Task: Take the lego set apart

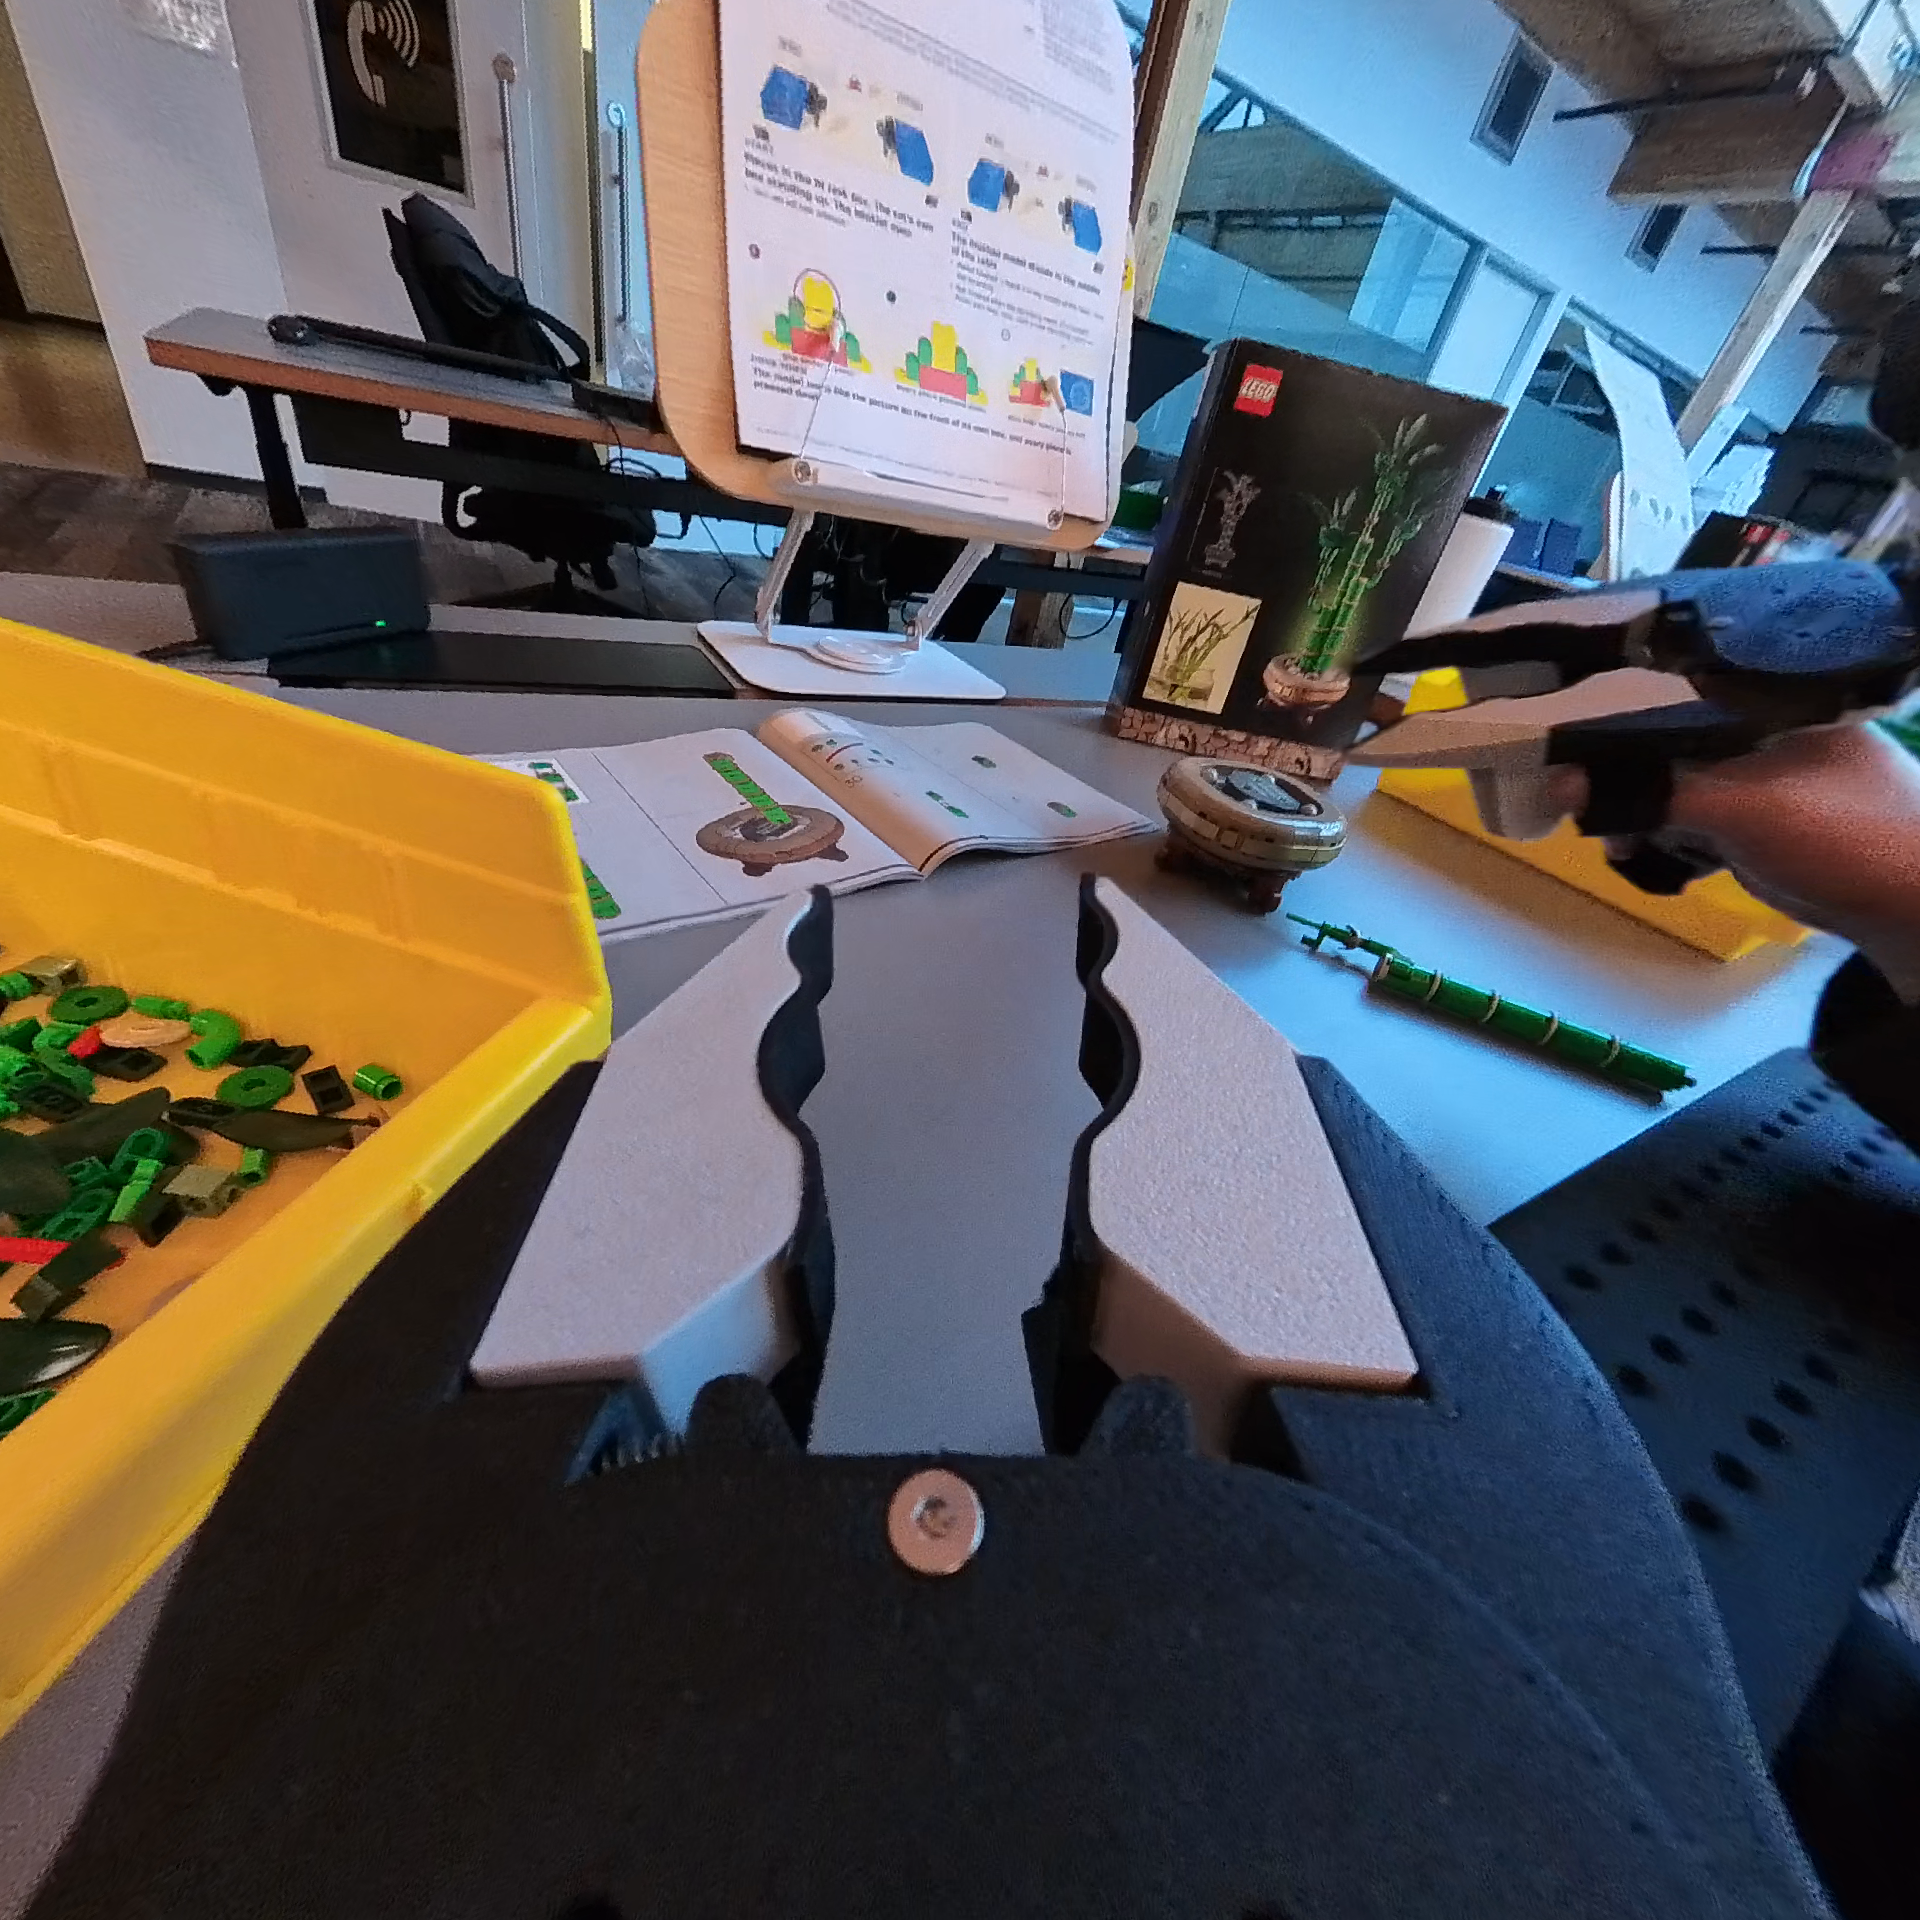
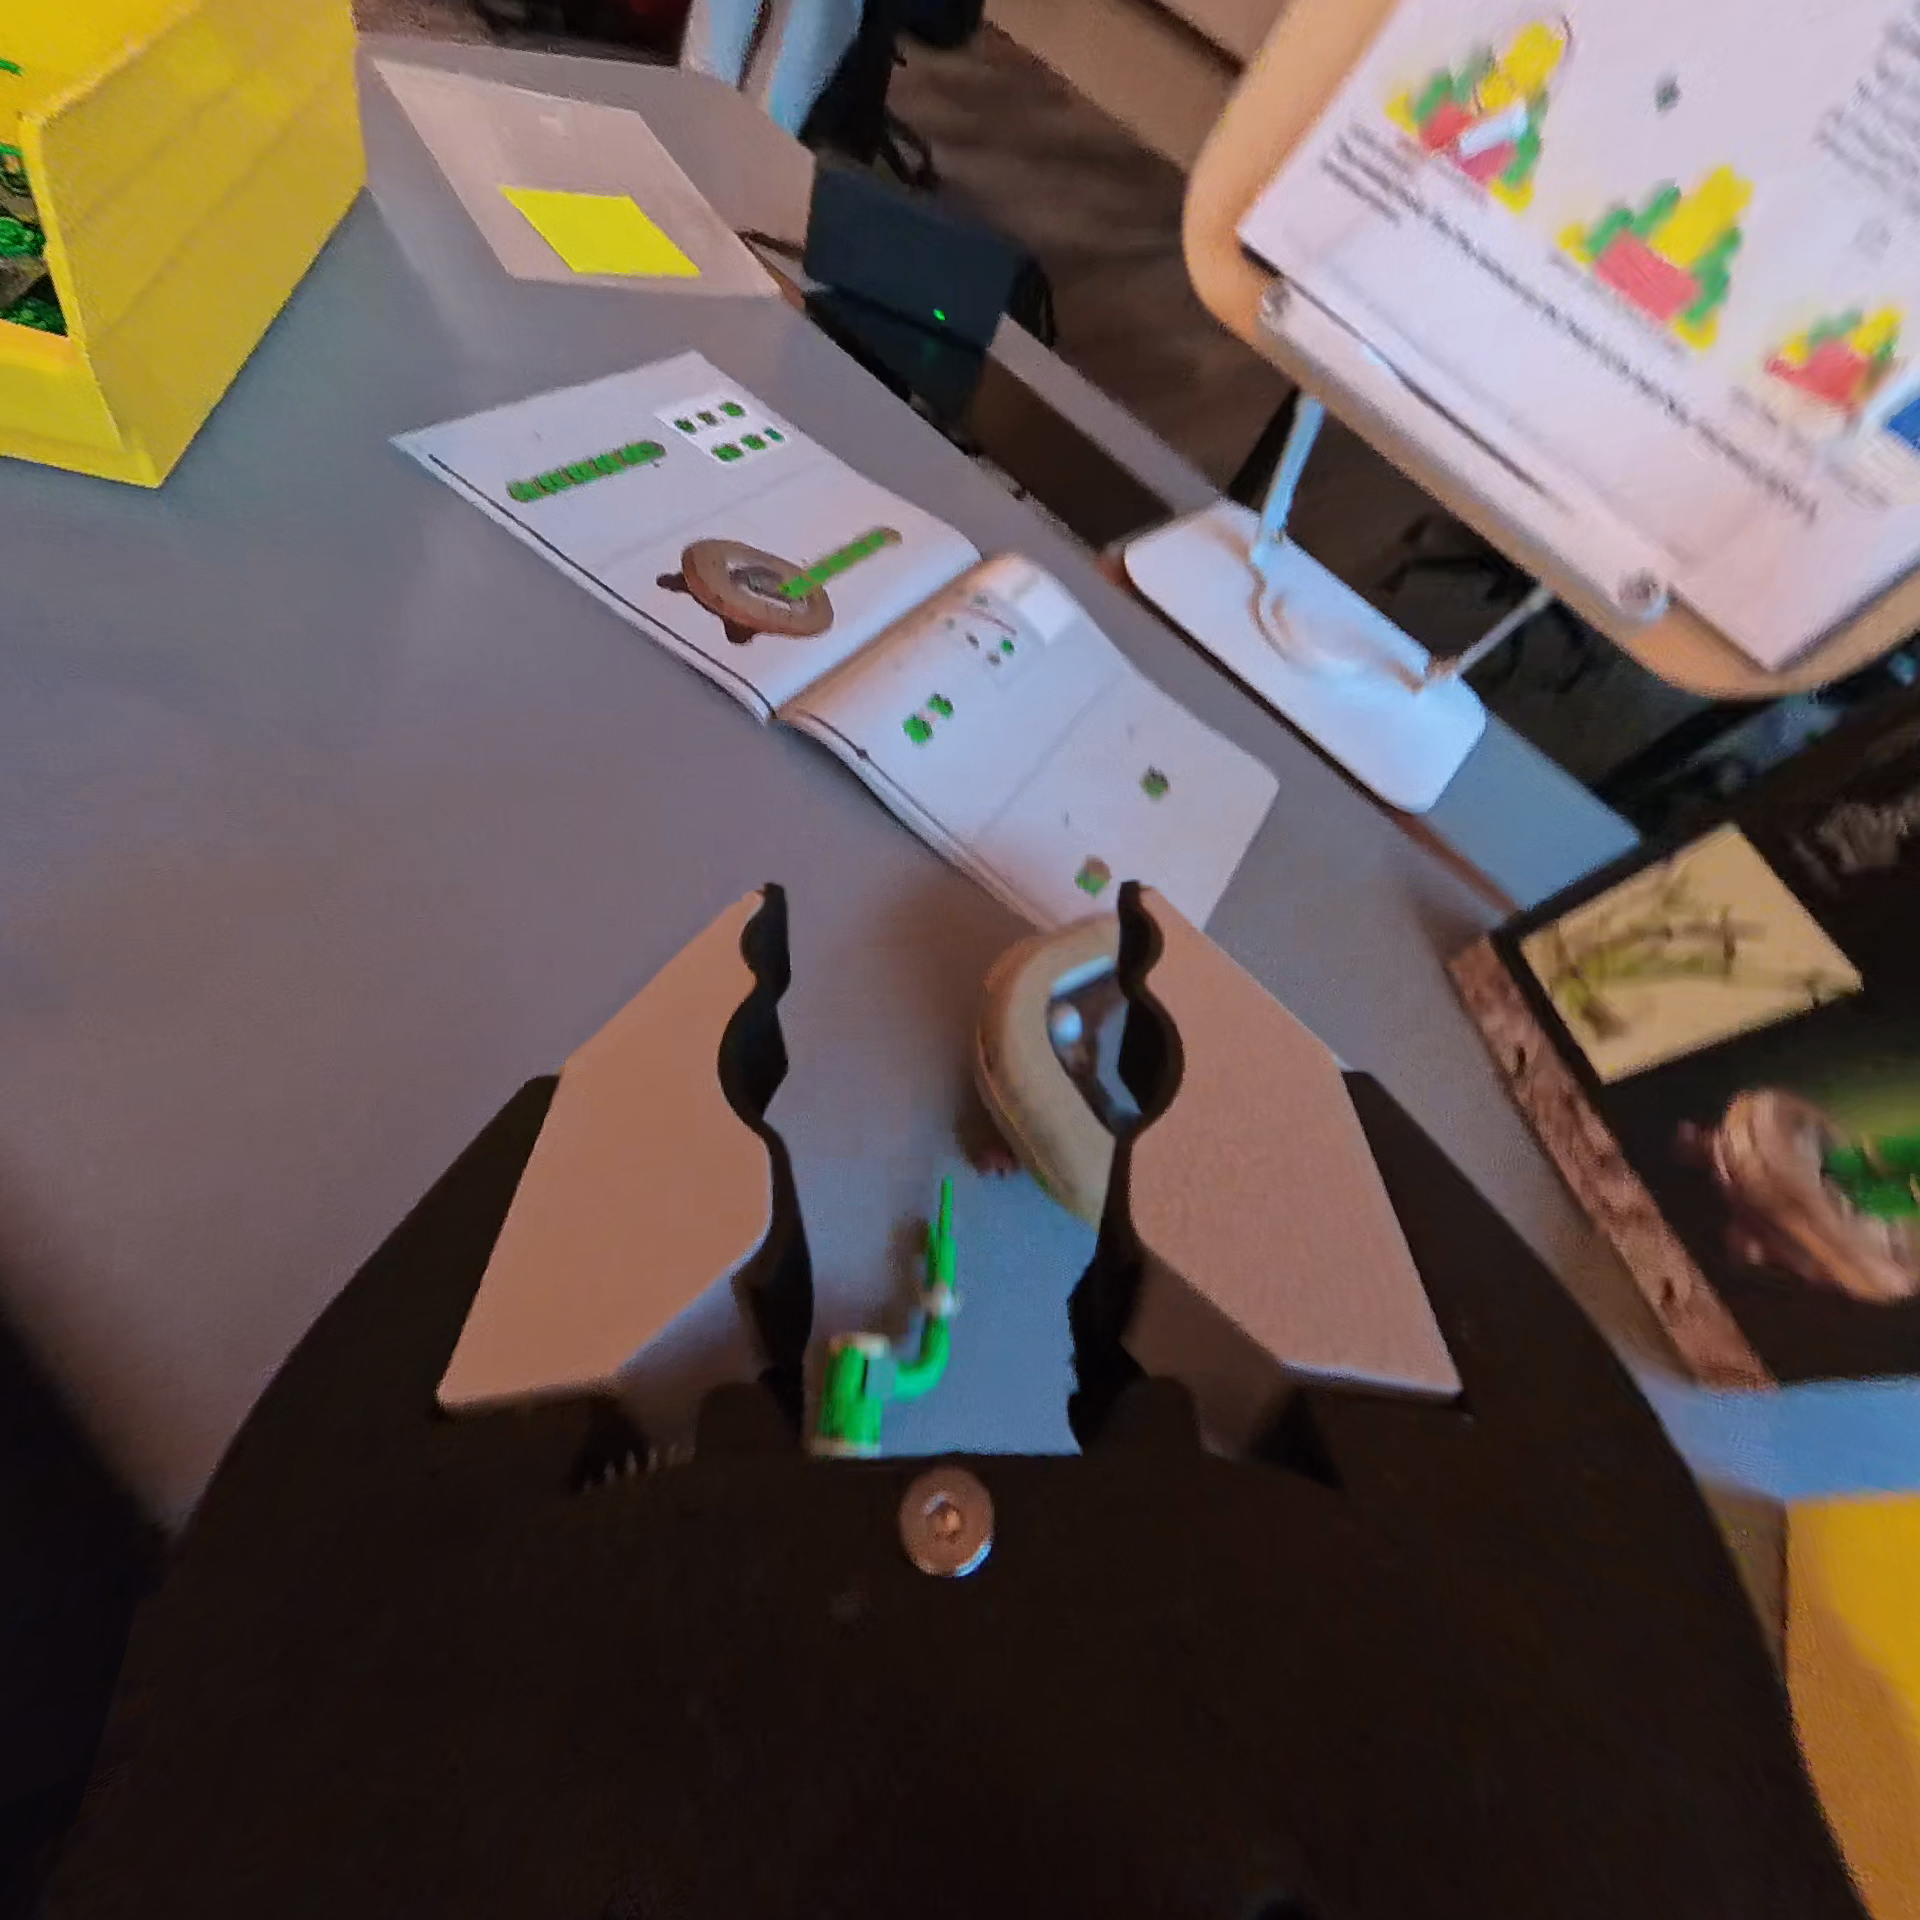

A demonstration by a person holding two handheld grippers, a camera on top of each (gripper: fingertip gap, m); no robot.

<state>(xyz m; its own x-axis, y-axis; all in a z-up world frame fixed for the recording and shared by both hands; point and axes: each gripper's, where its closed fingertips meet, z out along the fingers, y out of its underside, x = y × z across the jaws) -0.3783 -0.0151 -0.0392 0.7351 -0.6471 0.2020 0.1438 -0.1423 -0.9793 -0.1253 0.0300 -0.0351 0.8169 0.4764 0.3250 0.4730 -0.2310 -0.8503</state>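
A green bamboo stalk (image 1: pixel 1496 1013) lies flat on the grey table at the right. A round tan pot base (image 1: pixel 1250 812) on dark feet stands behind it. My left gripper (image 1: pixel 951 914) is open and empty over bare table, left of both. My right gripper (image 1: pixel 1361 701) shows at the far right in the left wrist view, held above the pot base, open and empty. In the right wrist view my right gripper (image 2: pixel 951 904) hovers above the stalk's thin end (image 2: pixel 899 1340), with the pot base (image 2: pixel 1049 1060) partly behind its right finger.
A yellow bin (image 1: pixel 312 894) with several loose green and dark pieces sits at the left. An open instruction booklet (image 1: pixel 831 800) lies in the middle. The set's box (image 1: pixel 1309 551) and a sheet on a stand (image 1: pixel 894 260) are behind. Another yellow bin (image 1: pixel 1579 862) is at the right. From the right gripper's tips to the green bamboo stalk (image 1: pixel 1496 1013) is close to 15 cm.
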